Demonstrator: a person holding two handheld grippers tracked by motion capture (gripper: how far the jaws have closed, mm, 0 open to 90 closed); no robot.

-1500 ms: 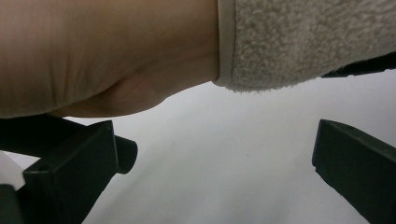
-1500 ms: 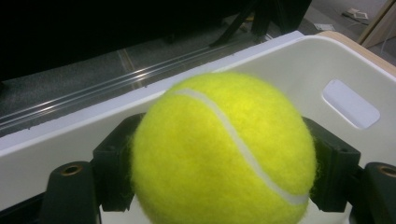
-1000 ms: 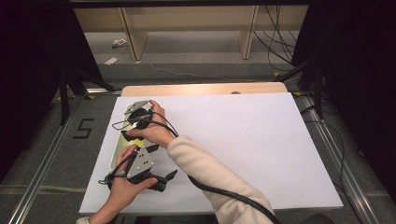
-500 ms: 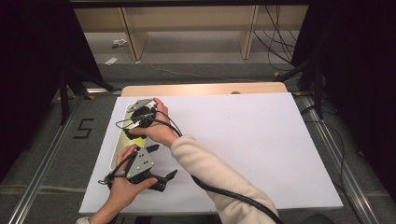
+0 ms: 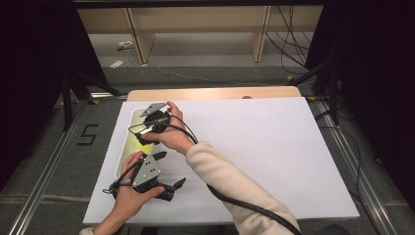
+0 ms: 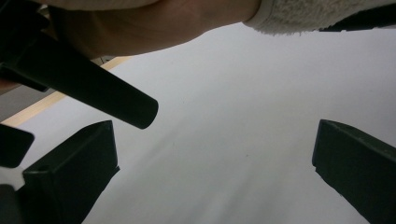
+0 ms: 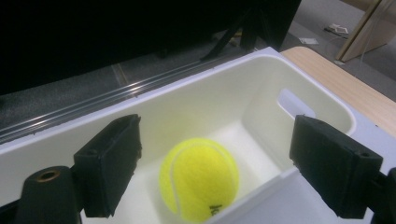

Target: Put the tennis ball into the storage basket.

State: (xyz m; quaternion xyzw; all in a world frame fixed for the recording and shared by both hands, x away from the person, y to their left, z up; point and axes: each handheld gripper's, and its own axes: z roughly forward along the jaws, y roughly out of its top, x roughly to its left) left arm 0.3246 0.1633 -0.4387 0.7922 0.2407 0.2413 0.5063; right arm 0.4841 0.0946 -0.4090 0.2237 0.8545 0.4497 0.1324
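- White sheeting [image 5: 254, 147] is spread over the table, with a wooden edge left bare at 12 o'clock and dark floor all round.
- A fuzzy yellow tennis ball [image 7: 199, 178] is seen lying in a smooth, cream plastic bin [image 7: 261, 88] with rounded corners and a slot handle, at the sheet's 9 o'clock edge.
- The right gripper [image 7: 219, 163] is held above the ball, jaws wide and empty; the ball is judged either just dropped or not yet grasped.
- The left gripper [image 5: 169, 188] is rested at 7 o'clock, jaws wide, nothing held.
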